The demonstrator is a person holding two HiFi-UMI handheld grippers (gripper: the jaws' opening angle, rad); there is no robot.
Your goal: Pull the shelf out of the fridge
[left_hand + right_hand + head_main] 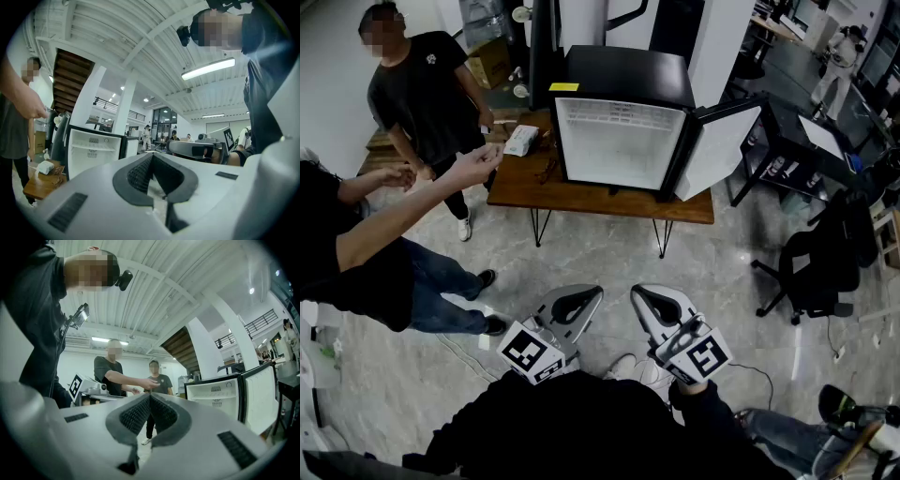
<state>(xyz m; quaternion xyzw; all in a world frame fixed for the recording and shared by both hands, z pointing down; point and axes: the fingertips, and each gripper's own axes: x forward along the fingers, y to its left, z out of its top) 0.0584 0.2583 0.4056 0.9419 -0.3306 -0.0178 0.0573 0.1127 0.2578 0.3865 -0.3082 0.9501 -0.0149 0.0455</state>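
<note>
A black mini fridge (623, 89) stands on a wooden table (581, 199), far ahead of me. Its door (724, 148) is swung open to the right and the inside is white. A thin white shelf (93, 147) crosses the upper part of the interior; the same shelf (215, 397) shows in the right gripper view. My left gripper (598, 290) and right gripper (635, 291) hover side by side close to my body, well short of the table. Both are shut with nothing between their fingers. The left gripper (151, 154) and right gripper (149, 394) each show their pads meeting at the tips.
Two people stand by the table's left end, one person (417, 89) near the table and another's outstretched arm (412, 211) in front. A white box (521, 140) lies on the table. A black office chair (814, 270) and a dark desk (811, 141) are at the right.
</note>
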